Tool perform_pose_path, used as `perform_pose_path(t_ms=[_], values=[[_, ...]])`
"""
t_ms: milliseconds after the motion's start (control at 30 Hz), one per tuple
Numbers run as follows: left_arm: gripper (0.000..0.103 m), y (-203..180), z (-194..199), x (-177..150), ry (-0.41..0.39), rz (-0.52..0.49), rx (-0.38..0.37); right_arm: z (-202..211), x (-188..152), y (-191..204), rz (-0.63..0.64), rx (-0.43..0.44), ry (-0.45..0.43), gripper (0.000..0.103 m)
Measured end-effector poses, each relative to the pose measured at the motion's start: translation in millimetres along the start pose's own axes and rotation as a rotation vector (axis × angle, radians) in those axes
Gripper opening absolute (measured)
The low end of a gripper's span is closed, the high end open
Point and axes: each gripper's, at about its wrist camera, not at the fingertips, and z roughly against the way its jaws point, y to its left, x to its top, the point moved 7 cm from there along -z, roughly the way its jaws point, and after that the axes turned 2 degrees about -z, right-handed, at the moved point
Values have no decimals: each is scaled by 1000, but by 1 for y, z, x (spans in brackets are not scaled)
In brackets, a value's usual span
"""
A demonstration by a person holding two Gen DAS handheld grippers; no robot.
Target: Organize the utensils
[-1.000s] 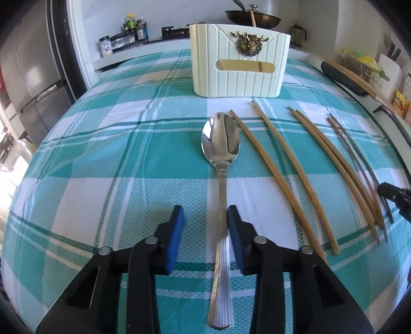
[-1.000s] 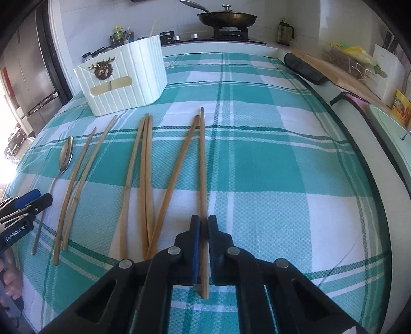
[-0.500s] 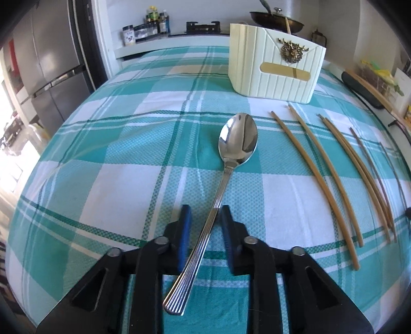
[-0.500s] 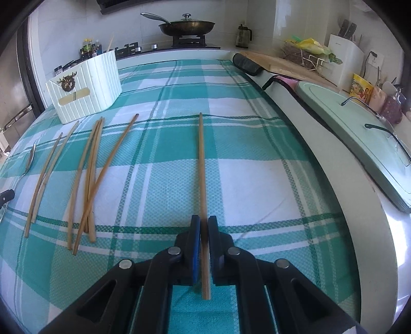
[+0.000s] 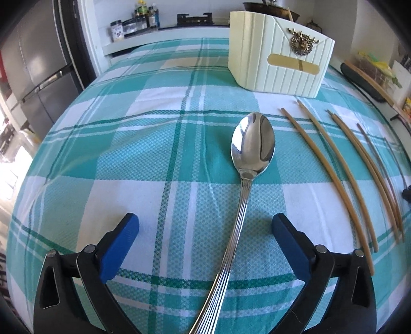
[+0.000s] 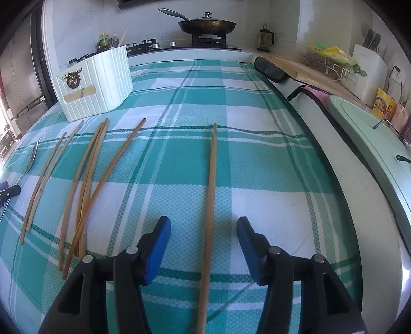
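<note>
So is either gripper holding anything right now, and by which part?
Nothing is held. The left gripper is open around the spoon handle; the right gripper is open around a chopstick.

No legible text, number or brand found in either view.

Items checked:
- Holder (image 5: 278,55) at the far edge of the worktop: carries a metal stag-head emblem (image 5: 302,44) and a plain gold strip (image 5: 292,63). The strip bears no lettering.
- Jars (image 5: 135,19) on the ledge beyond the far left corner: labels present, too small and blurred to read.
- Yellow packet (image 6: 384,105) on the counter past the right edge: printed picture and marks visible, wording unreadable.
- White knife block (image 6: 370,67) behind it: a faint line of print near the top, illegible.
</note>
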Motion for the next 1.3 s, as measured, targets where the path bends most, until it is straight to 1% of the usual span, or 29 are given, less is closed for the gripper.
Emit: perform_pose_path(t_ms=[67, 233, 300, 433, 600, 700, 767, 800, 867, 933, 1000, 1133, 1200, 1267, 1300], values=[[103, -1, -1, 2, -2, -26, -12, -3, 3, 0, 7, -1, -7, 63], [103, -2, -3, 4, -6, -58, -56, -6, 5, -1, 0, 15, -8, 68], [103, -2, -2, 3, -13, -58, -54, -6, 5, 0, 2, 26, -5, 74], [103, -2, 0, 1, -25, -55, -50, -7, 5, 2, 12, 20, -3, 74], [103, -2, -1, 0, -18, -56, -56, -7, 5, 2, 11, 21, -4, 74], [103, -2, -2, 2, -3, -73, -68, -7, 4, 2, 12, 20, -4, 74], [103, -2, -2, 2, 25, -97, -88, -7, 4, 2, 10, 24, -2, 74], [102, -2, -1, 2, 40, -110, -101, -7, 4, 3, 21, 23, 8, 74], [102, -3, 1, 1, 60, -133, -134, -5, 1, 2, 44, 35, 58, 74], [102, -6, 3, 4, 72, -151, -176, -3, -1, 1, 58, 48, 105, 74], [102, -10, 3, 10, 77, -169, -197, -5, -1, -1, 70, 57, 135, 74], [102, -23, -5, 22, 85, -230, -189, -13, 4, -1, 82, 53, 157, 74], [102, -28, -13, 27, 97, -255, -173, -18, 9, 1, 95, 51, 164, 73], [102, -30, -21, 32, 107, -261, -165, -25, 14, 3, 109, 53, 170, 73], [101, -30, -23, 35, 107, -257, -166, -28, 19, 3, 110, 56, 173, 70]])
